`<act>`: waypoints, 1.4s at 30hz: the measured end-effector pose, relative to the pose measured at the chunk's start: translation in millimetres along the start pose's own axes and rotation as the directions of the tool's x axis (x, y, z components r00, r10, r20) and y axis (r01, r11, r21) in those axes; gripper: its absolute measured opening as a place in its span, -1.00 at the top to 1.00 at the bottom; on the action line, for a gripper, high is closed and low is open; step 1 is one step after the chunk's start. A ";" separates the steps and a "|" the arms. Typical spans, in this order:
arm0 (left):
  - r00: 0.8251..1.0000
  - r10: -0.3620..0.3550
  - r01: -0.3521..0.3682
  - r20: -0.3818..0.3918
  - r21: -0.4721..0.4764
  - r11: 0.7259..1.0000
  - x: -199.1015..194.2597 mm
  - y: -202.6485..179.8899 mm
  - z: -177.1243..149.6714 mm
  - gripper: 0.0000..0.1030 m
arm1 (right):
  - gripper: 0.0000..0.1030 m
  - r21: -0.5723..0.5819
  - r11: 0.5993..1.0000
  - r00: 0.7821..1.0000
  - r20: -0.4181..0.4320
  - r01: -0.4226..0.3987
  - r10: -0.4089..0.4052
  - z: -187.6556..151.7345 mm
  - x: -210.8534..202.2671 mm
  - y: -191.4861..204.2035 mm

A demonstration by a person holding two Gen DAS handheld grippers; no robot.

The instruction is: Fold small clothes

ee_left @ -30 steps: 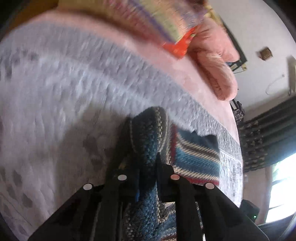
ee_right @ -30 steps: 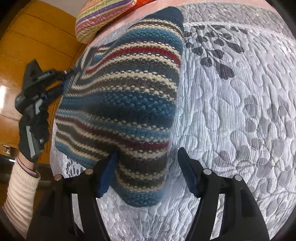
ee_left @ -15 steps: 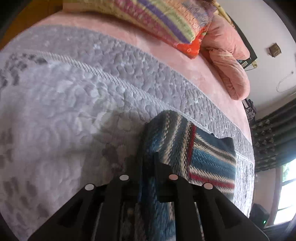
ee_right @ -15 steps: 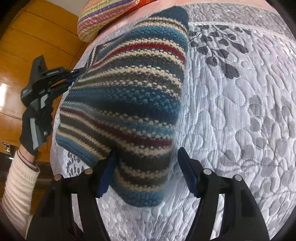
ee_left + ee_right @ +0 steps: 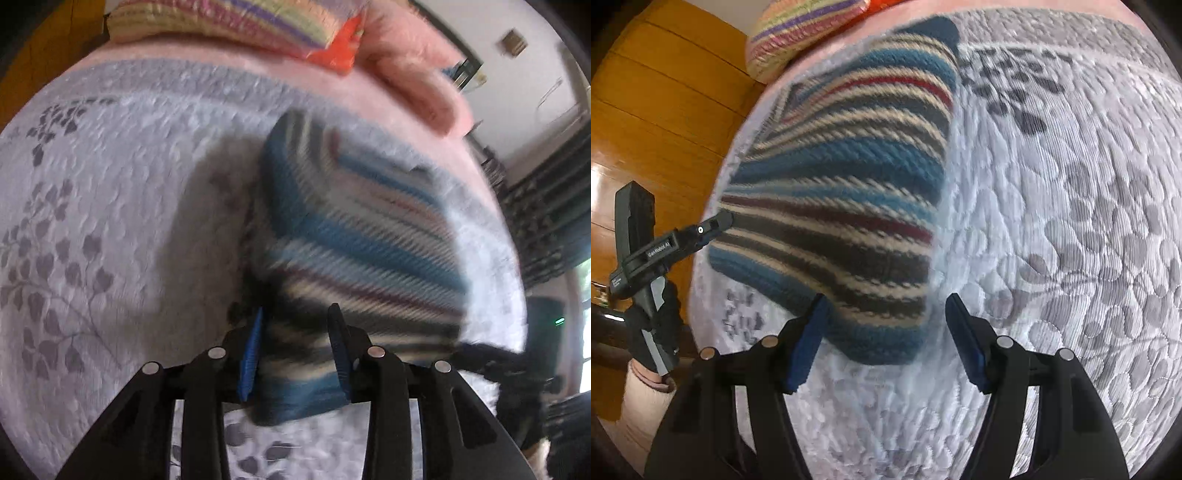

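Claws by a striped knit top on a bed.

Left claw (image 5: 295, 332) is partly spread, its blue pads either side of the top's (image 5: 354, 236) near edge. Right claw (image 5: 884, 317) is spread wide, the top's hem between its pads, not pinched. Folded top lies on the grey leafy bedspread (image 5: 1071, 221); a striped pillow (image 5: 805, 29) sits at 11 o'clock.

sweater (image 5: 842, 199) on bedspread (image 5: 1071, 258) | pillow (image 5: 801, 33) behind sweater
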State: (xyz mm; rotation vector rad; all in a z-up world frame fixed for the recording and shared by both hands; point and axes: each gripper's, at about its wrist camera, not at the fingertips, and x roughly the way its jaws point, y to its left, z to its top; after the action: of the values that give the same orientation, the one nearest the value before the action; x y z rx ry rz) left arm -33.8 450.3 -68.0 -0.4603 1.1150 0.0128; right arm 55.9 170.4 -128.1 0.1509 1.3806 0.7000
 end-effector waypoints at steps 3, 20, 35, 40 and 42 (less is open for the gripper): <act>0.999 -0.005 0.003 -0.038 -0.043 0.999 19.9 17.1 -3.3 0.22 | -0.28 0.017 1.000 1.000 -0.024 -0.001 0.001 -0.6 11.7 -6.3; 0.937 -0.340 0.311 -0.083 -0.248 0.917 45.5 65.6 65.2 -0.30 | -0.42 0.041 0.991 0.991 0.048 -0.124 0.122 54.3 -11.2 -29.7; 0.870 -0.462 0.442 -0.174 -0.145 0.885 106.0 46.6 68.9 -0.55 | -0.78 0.143 0.910 0.921 0.042 -0.388 0.387 93.4 46.4 -39.2; 0.877 -0.456 0.440 -0.155 -0.127 0.889 100.0 42.5 57.9 -0.07 | -0.32 0.129 0.921 0.930 0.051 -0.368 0.364 97.5 40.3 -32.0; 0.872 -0.471 0.457 -0.135 -0.127 0.881 96.8 38.4 54.7 -0.02 | -0.16 0.133 0.901 0.911 0.071 -0.412 0.406 102.5 35.6 -28.9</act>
State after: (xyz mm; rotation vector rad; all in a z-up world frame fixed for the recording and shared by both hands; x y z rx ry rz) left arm 47.8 484.0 -145.7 -0.8169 1.1413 -0.4063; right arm 162.7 196.9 -150.3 0.5840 1.3728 0.9378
